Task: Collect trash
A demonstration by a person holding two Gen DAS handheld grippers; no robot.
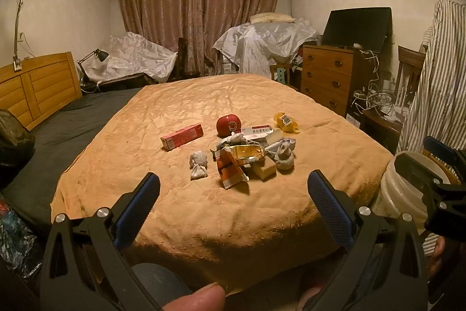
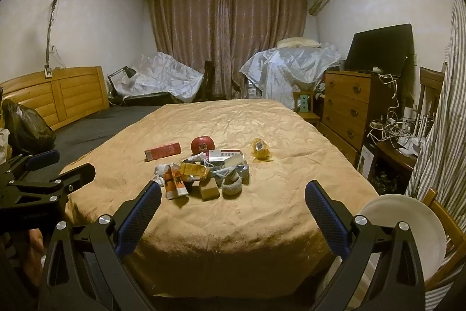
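A heap of trash lies mid-bed on the tan blanket (image 1: pixel 233 223): a red box (image 1: pixel 182 136), a red apple (image 1: pixel 229 124), a white medicine box (image 1: pixel 260 131), a yellow wrapper (image 1: pixel 286 122), a gold foil pack (image 1: pixel 247 151), an orange carton (image 1: pixel 230 169), crumpled grey tissues (image 1: pixel 198 164) and a small brown box (image 1: pixel 264 168). My left gripper (image 1: pixel 233 194) is open and empty, short of the heap. My right gripper (image 2: pixel 233 204) is open and empty, just before the carton (image 2: pixel 174 182). A white bucket (image 1: pixel 407 185) stands at the bed's right corner, and in the right wrist view (image 2: pixel 407 229).
A wooden headboard (image 1: pixel 38 86) and a black bag (image 1: pixel 14 133) are at left. A dresser (image 1: pixel 329 77) with a monitor (image 1: pixel 356 29), cables and a striped cloth (image 1: pixel 437 72) stand at right. Plastic-covered furniture (image 1: pixel 262 45) lines the curtain wall.
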